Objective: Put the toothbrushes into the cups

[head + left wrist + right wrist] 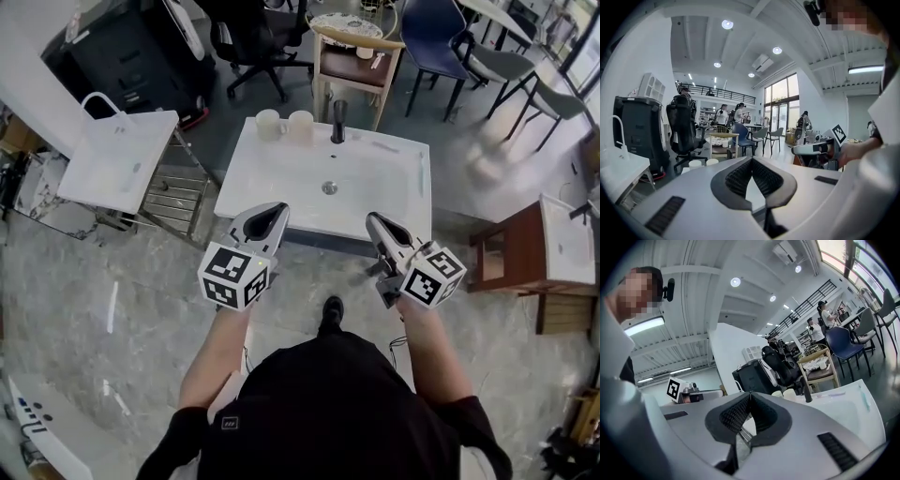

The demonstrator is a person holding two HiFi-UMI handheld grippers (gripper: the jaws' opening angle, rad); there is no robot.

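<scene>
White glossy rectangular sink [272, 187]; two cylindrical cream cups [300, 127].

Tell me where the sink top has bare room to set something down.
Bare on the sink: left rim before the cups, front rim, and the basin around the drain. Crowded: the back ledge, holding cups, faucet and a toothbrush.

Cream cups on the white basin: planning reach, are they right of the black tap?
No, both cream cups stand left of the black tap.
</scene>
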